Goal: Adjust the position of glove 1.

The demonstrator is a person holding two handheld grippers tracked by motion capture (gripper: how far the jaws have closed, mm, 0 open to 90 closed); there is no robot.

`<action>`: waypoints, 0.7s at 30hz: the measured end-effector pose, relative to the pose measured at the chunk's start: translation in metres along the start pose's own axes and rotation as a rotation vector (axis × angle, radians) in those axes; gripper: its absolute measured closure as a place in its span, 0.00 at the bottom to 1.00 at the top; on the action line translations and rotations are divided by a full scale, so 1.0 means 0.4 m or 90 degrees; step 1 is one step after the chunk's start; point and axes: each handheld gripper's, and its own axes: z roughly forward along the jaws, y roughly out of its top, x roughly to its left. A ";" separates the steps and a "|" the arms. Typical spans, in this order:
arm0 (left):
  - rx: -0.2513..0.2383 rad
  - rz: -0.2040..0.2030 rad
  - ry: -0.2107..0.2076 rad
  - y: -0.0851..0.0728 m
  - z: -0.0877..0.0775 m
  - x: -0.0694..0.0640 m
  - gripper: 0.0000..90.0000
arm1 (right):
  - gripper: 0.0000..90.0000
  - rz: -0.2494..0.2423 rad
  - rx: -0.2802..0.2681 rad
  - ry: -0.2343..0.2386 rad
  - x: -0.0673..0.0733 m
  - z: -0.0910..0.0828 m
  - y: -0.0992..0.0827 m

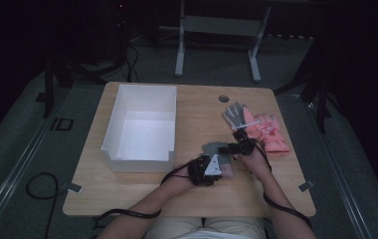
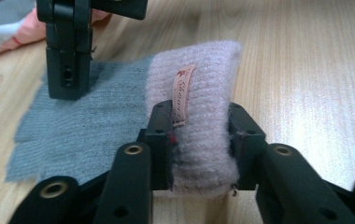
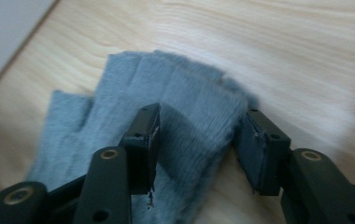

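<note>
Your white bin [image 1: 140, 130], centre left of the high view, holds nothing, and the grey-palmed glove [image 1: 236, 114] and pink glove [image 1: 270, 133] lie at centre right, so the packing looks barely begun. Your grey knit glove [image 1: 216, 148] lies flat just below centre. Your left gripper [image 2: 199, 135] comes in level, jaws pinching its pink cuff [image 2: 199, 112]. Your right gripper [image 3: 199, 140] tilts down over the finger end, jaws spread, pads astride a raised fold.

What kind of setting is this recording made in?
Probably a lab recording bay: one light wooden table in a dark room, grey carpet floor with a loose black cable, and a white metal stand behind.
</note>
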 end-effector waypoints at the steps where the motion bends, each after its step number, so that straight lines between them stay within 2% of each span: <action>1: 0.004 0.000 -0.006 0.001 -0.001 0.003 0.77 | 0.64 -0.001 0.004 0.008 0.003 0.002 0.001; 3: 0.006 -0.003 -0.015 0.001 -0.001 0.008 0.78 | 0.66 0.004 0.003 0.024 0.007 0.008 0.003; 6: 0.005 -0.022 -0.034 0.000 -0.004 0.019 0.80 | 0.78 0.021 -0.001 0.051 0.010 0.012 0.006; 7: 0.002 -0.034 -0.042 -0.002 -0.006 0.024 0.80 | 0.80 0.020 -0.003 0.056 0.012 0.012 0.006; 9: 0.003 -0.044 -0.052 -0.001 -0.010 0.031 0.80 | 0.82 0.007 -0.006 0.050 0.019 0.007 0.006; 11: 0.007 -0.049 -0.062 0.002 -0.016 0.034 0.80 | 0.83 0.004 -0.017 0.056 0.018 -0.007 0.005; 14: 0.005 -0.046 -0.071 0.019 -0.031 0.034 0.81 | 0.83 0.006 -0.038 0.081 0.012 -0.039 0.001; 16: 0.002 -0.040 -0.076 0.037 -0.041 0.031 0.81 | 0.83 -0.003 -0.044 0.080 0.015 -0.062 -0.001; 19: 0.006 -0.017 -0.081 0.068 -0.059 0.028 0.81 | 0.83 -0.011 -0.058 0.086 0.021 -0.099 -0.004; 21: 0.002 -0.016 -0.089 0.089 -0.074 0.028 0.81 | 0.83 -0.015 -0.067 0.087 0.024 -0.123 -0.005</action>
